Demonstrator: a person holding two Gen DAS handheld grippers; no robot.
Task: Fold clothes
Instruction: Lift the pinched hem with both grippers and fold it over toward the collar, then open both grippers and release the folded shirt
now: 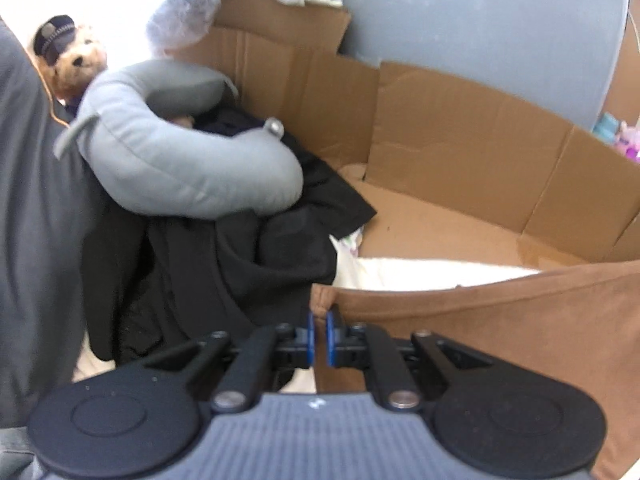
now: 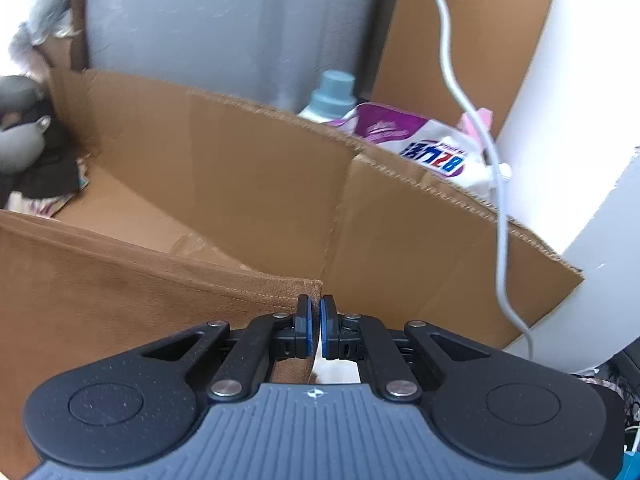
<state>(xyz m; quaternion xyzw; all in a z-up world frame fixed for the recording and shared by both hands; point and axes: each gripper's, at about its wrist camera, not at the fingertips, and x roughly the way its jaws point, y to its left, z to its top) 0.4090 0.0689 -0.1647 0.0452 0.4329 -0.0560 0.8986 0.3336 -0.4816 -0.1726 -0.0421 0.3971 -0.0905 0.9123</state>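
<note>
Brown garment [image 1: 500, 340], soft, limp, held taut by its top corners.
Left gripper [image 1: 319, 338] and right gripper [image 2: 316, 330] each clamped on a corner; hemmed edge likely grips best.

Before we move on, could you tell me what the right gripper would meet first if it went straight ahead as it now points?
Probably the cardboard wall; the right gripper is shut on the brown garment. Depth is unclear.
</note>
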